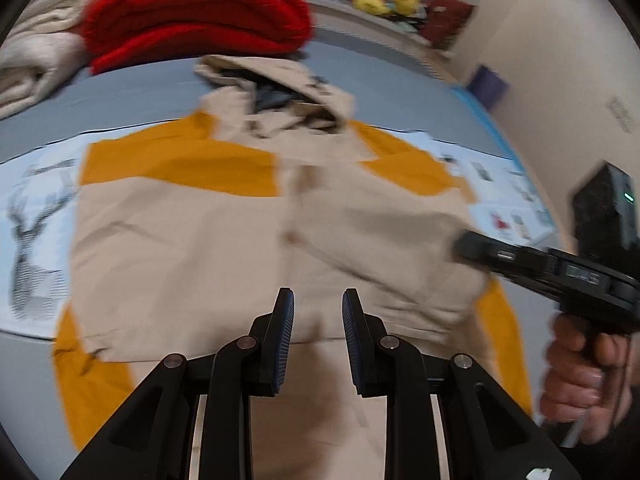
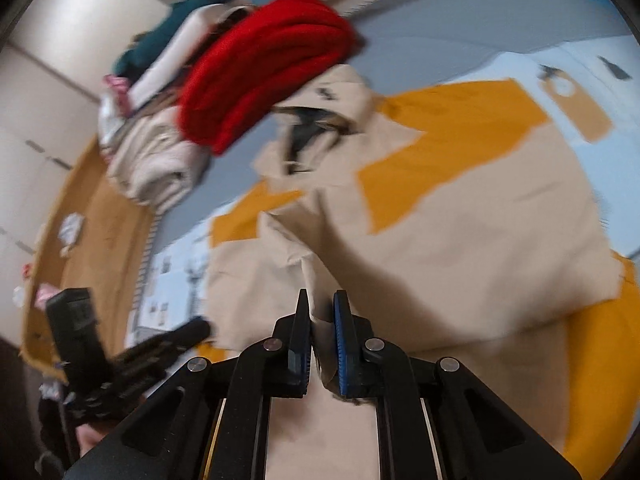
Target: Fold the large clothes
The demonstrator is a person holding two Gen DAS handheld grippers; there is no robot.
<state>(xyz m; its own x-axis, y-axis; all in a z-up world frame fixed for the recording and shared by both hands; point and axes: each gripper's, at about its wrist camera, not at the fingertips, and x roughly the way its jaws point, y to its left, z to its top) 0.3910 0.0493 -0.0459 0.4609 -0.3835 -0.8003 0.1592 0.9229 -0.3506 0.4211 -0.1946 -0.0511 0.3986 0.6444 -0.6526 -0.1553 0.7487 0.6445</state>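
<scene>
A beige and mustard jacket [image 1: 192,232] lies spread, front up, on a grey bed [image 1: 132,96], over a pale printed sheet [image 1: 36,220], its hood [image 1: 280,92] pointing at a folded red knit [image 1: 196,12] stacked by cream bedding [image 1: 36,56]. The left gripper [image 1: 318,312] hovers over the lower front of the jacket with its jaws a little apart and nothing between them, while the right gripper [image 2: 321,322] is nearly closed, its pads [image 2: 342,344] pinching a fold of the beige cloth; the right hand [image 1: 580,376] shows at the right edge of the left view
</scene>
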